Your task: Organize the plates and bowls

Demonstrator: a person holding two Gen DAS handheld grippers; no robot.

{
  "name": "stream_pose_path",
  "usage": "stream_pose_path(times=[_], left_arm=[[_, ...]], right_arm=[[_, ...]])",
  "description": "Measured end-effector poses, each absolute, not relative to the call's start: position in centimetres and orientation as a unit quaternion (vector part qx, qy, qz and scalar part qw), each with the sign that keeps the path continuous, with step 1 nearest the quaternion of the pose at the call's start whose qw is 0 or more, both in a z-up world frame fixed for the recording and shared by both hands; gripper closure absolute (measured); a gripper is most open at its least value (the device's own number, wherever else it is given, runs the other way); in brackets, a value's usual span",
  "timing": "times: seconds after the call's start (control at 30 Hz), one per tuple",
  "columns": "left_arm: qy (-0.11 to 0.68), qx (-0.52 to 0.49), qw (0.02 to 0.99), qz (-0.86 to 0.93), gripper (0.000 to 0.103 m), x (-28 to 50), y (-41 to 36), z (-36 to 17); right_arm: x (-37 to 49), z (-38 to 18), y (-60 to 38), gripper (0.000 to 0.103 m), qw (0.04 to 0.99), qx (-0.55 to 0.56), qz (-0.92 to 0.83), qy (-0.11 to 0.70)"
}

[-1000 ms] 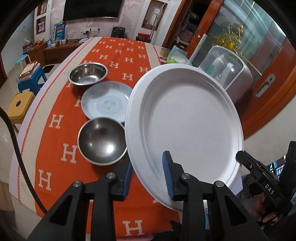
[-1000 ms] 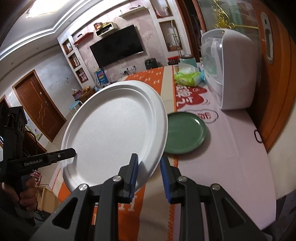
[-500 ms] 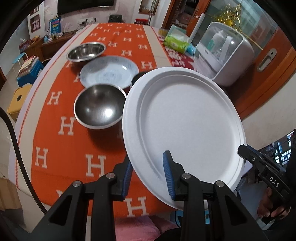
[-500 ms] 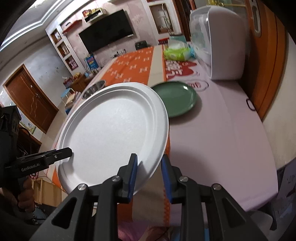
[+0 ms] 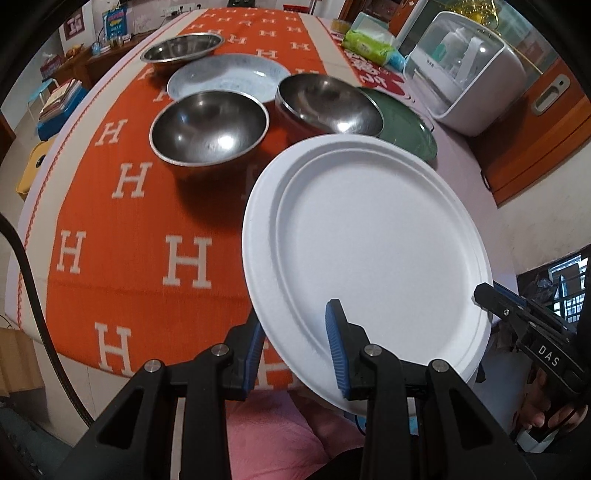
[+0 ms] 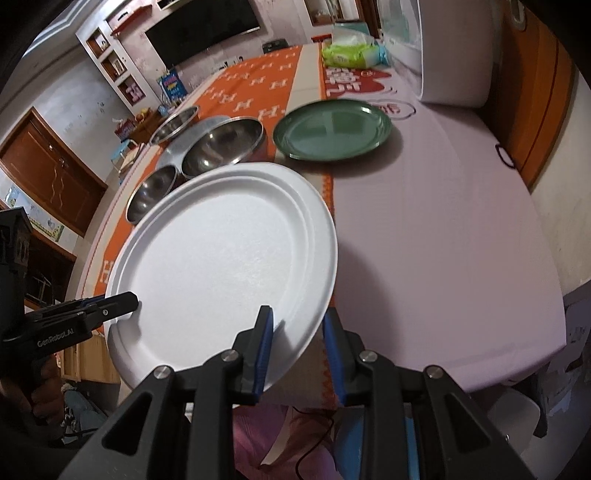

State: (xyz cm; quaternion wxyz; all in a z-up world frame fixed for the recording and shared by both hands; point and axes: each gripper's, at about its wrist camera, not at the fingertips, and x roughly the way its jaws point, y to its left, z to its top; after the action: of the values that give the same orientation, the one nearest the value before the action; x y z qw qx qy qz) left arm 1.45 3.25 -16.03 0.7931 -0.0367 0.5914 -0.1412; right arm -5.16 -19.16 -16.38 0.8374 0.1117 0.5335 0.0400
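- Your big plate (image 5: 373,254) is plain white.
- Your claws are black with blue pads (image 5: 334,347).
- The table (image 6: 443,236) has an orange cloth (image 5: 122,236) with white H letters.
- The bowls (image 5: 208,127) are shiny silver.
- One plate (image 6: 332,129) is dark green.
- Another plate (image 5: 227,77) is pale blue with speckles.

Behind your bench, a dark television (image 6: 207,31) hangs on the pale wall beside white shelves (image 6: 118,70); a brown door (image 6: 48,173) stands left.

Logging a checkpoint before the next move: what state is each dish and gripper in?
White plate: held tilted above the table, at both sides.
Left gripper: shut on its rim.
Right gripper: shut on its rim.
Green plate: empty, flat.
Steel bowls: upright, empty.
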Motion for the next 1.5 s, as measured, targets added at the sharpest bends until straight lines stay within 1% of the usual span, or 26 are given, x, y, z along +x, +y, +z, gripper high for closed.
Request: stream_pose_path(times=[0.23, 0.43, 1.07, 1.13, 1.17, 1.23, 1.3, 1.4, 1.47, 1.5], left_arm=[[0.613, -0.027, 0.777, -0.141, 0.072, 1.1, 2.6, -17.2], [0.616, -0.018, 0.775, -0.138, 0.072, 1.4, 2.1, -17.8], [0.648, -0.027, 0.754, -0.104, 0.069, 4.9, 0.8, -20.8], [0.65, -0.021, 0.753, -0.098, 0.063, 5.1, 0.7, -20.9], [0.651, -0.012, 0.753, -0.094, 0.062, 5.1, 0.6, -20.9], [0.649, -0.004, 0.755, -0.094, 0.061, 5.4, 0.4, -20.9], [0.647, -0.001, 0.756, -0.093, 0.058, 5.5, 0.4, -20.8], [0.641, 0.003, 0.762, -0.093, 0.055, 5.5, 0.8, -20.2], [0.633, 0.001, 0.768, -0.096, 0.048, 5.5, 0.9, -19.6], [0.629, 0.001, 0.772, -0.096, 0.04, 5.5, 1.0, -19.3]], right_arm=[[-5.6, -17.6, -19.3, 0.073, 0.824, 0.11, 0.037, 0.554], [-5.2, -18.4, -19.8, 0.073, 0.818, 0.117, 0.036, 0.562], [-3.2, -20.7, -20.4, 0.073, 0.803, 0.129, 0.036, 0.581], [-3.1, -20.7, -20.4, 0.072, 0.803, 0.126, 0.035, 0.581], [-3.0, -20.7, -20.4, 0.072, 0.804, 0.128, 0.035, 0.58], [-3.0, -20.7, -20.6, 0.067, 0.806, 0.13, 0.035, 0.576], [-2.8, -20.4, -20.8, 0.058, 0.811, 0.133, 0.033, 0.569], [-2.6, -20.0, -20.9, 0.052, 0.816, 0.137, 0.03, 0.561], [-2.5, -19.7, -20.9, 0.05, 0.819, 0.141, 0.031, 0.555], [-2.4, -19.6, -21.0, 0.048, 0.821, 0.143, 0.031, 0.552]])
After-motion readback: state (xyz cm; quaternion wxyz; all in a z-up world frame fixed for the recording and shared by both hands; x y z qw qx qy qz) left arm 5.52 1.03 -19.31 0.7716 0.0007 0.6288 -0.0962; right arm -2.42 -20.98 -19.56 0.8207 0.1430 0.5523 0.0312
